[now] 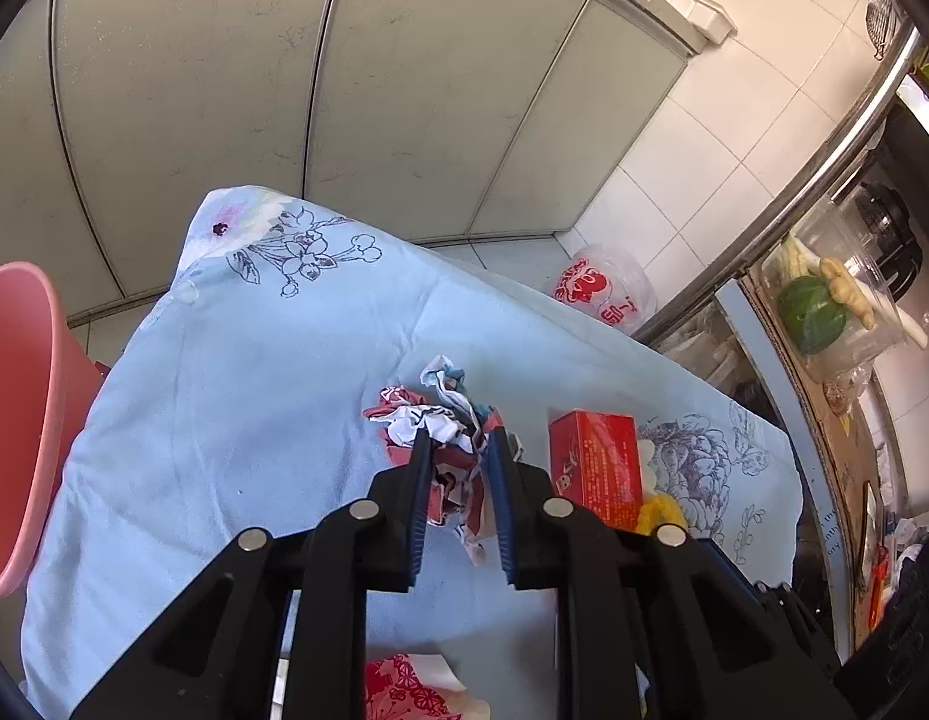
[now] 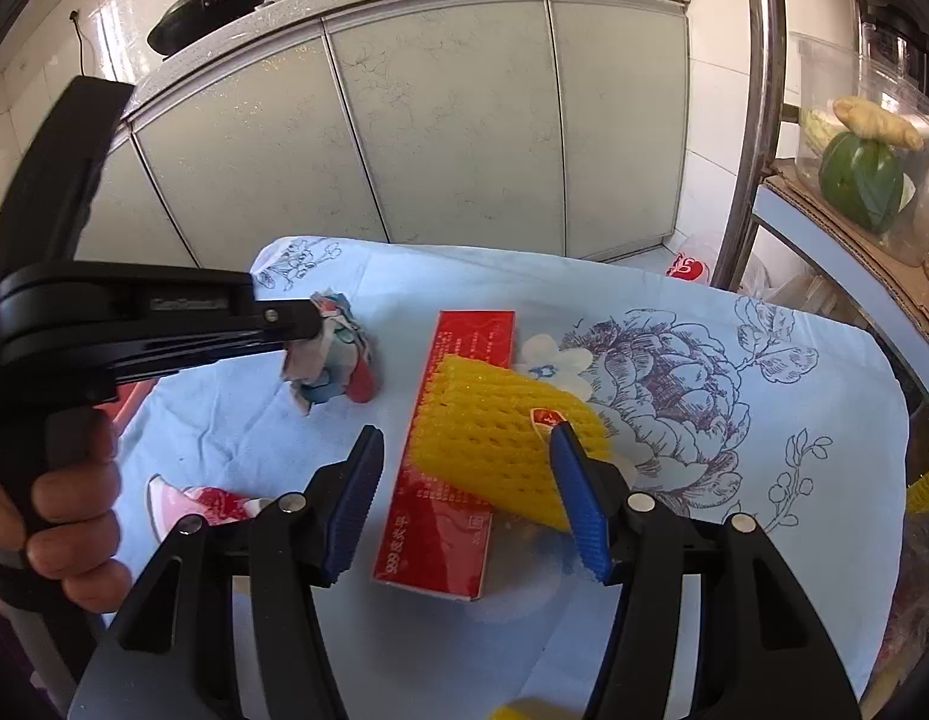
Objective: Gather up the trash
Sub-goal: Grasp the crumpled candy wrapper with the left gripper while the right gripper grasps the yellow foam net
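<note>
Only right wrist view shows yellow foam net (image 2: 506, 438) (atop red box (image 2: 458, 450)).

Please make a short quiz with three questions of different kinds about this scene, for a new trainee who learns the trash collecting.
1. True or false: the left gripper is closed on the crumpled paper wad.
2. Multiple choice: what lies partly on top of the red box? A) a green pepper B) the yellow foam net C) a metal pan
3. Fill in the missing word: the right gripper has its jaws ____, with the net and the box between the fingers and nothing gripped.

Key: 1 true. 2 B. 3 open.
</note>
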Available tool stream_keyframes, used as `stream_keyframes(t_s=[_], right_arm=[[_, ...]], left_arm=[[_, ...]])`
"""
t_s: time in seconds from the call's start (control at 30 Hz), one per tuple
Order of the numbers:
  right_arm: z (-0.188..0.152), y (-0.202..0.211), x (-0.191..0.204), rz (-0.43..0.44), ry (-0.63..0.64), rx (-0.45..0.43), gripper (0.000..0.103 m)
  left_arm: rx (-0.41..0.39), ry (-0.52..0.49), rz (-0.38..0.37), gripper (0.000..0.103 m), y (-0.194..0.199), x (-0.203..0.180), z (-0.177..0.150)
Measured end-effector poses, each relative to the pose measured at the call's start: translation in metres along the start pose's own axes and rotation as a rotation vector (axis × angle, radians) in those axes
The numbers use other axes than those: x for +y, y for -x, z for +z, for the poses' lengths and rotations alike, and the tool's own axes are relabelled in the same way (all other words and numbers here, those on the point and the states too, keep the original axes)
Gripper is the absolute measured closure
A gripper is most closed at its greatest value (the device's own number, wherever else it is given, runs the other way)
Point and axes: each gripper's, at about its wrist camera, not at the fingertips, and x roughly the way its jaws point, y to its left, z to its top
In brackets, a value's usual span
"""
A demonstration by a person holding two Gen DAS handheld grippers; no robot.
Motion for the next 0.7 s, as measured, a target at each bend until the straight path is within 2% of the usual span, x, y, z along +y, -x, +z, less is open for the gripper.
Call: stream_keyframes(t_s=[0.03, 0.17, 0.27, 0.47, 0.7], right_arm=[[-0.001, -0.003, -0.002, -0.012, -0.006, 0.006, 0.046], [-0.005, -0.004, -0.01, -0.01, -0.031, 0.017, 0.077], [-0.008, 0.003, -0.015, -0.013, -0.048, 0.0, 0.09], [-0.013, 0.034, -0.026, -0.023, -0.102, -0.07, 0.091], [-0.021, 0.071, -0.033, -0.015, -0.162, -0.139, 0.091]], left_arm=[[0.0, 0.0, -0.005, 0.087, 0.0, 0.001, 0.0], [-0.005, 0.006, -0.045, 0.089, 0.007, 0.006, -0.002], [-0.018, -0.013, -0.066, 0.089, 0.012, 0.005, -0.004], [-0.059, -0.065, -0.115, 0.089, 0.035, 0.004, -0.013], [-0.138, -0.14, -0.129, 0.089, 0.069, 0.003, -0.032]])
